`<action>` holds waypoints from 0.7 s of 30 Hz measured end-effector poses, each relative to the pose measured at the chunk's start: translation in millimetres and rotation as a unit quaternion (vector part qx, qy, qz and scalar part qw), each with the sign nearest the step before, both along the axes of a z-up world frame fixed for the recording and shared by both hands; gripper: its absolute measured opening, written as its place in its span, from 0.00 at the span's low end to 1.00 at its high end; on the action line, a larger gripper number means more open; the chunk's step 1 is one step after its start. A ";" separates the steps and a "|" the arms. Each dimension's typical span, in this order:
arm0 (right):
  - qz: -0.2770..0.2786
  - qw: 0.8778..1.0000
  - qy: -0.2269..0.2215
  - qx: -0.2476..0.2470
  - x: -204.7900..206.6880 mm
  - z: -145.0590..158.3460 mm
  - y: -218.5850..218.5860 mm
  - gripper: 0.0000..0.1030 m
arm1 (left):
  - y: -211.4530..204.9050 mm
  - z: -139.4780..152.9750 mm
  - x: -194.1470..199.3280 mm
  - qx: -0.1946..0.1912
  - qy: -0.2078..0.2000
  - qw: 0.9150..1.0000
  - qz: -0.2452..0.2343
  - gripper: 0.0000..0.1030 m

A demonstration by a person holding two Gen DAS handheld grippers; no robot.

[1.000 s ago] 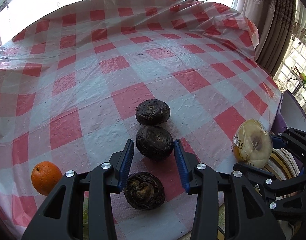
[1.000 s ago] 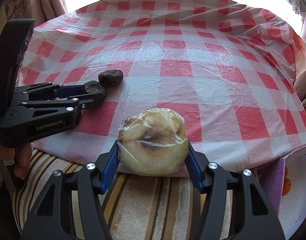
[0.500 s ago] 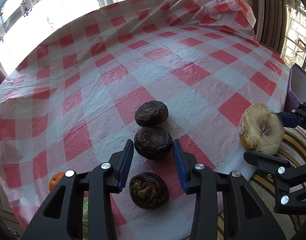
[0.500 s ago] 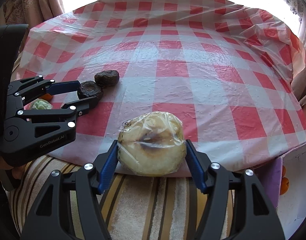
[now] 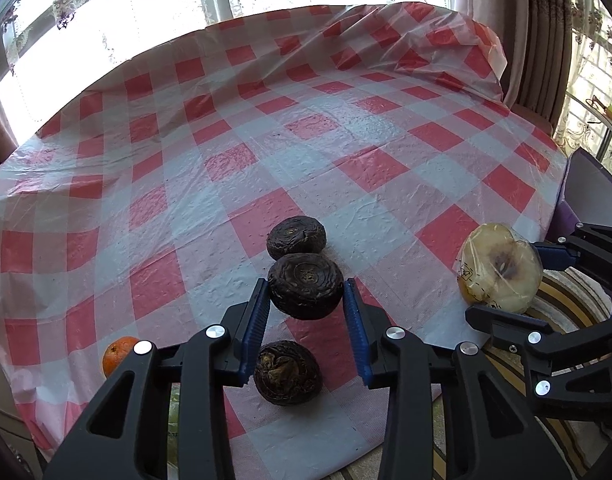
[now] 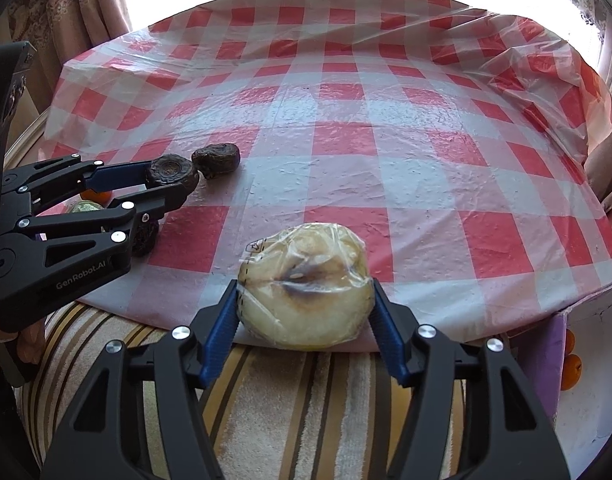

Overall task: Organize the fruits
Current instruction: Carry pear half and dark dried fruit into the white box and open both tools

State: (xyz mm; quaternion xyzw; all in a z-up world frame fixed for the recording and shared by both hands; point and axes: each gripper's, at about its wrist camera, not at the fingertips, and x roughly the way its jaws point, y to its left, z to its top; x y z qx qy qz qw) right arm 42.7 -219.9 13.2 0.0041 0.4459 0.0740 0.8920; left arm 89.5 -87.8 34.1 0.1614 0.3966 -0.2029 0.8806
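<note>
Three dark wrinkled fruits show in the left wrist view. My left gripper [image 5: 305,285] is shut on the middle dark fruit [image 5: 305,292] and holds it a little above the checked tablecloth [image 5: 266,140]. One dark fruit [image 5: 296,236] lies just beyond it and another [image 5: 287,372] lies below the jaws. My right gripper [image 6: 304,292] has a plastic-wrapped half apple [image 6: 306,280] between its blue pads; the jaws are closing and press on it. It hangs over the table's near edge. The left gripper [image 6: 172,179] and its dark fruit [image 6: 171,169] also show at the left of the right wrist view.
An orange [image 5: 118,354] sits at the table's left edge, beside a greenish fruit [image 6: 84,207]. A striped cloth [image 6: 306,400] lies under the right gripper. A purple box [image 5: 586,196] stands at the right, with oranges [image 6: 570,364] by it. Curtains ring the table.
The left gripper has closed on the middle dark fruit and lifted it slightly off the cloth, tilting as it rose. The right gripper has kept its place with the wrapped half apple.
</note>
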 end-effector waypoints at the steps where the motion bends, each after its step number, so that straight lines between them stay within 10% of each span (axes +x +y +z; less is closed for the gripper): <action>1: -0.001 1.000 -0.003 0.000 -1.1 1.4 -1.1 0.60 | -1.5 1.1 -1.4 -0.001 0.000 1.000 -0.001 0.35; 21: -0.062 0.997 -0.030 0.031 -33.5 19.0 -82.0 0.60 | -55.8 21.5 -23.8 -0.020 -0.010 0.999 -0.037 0.35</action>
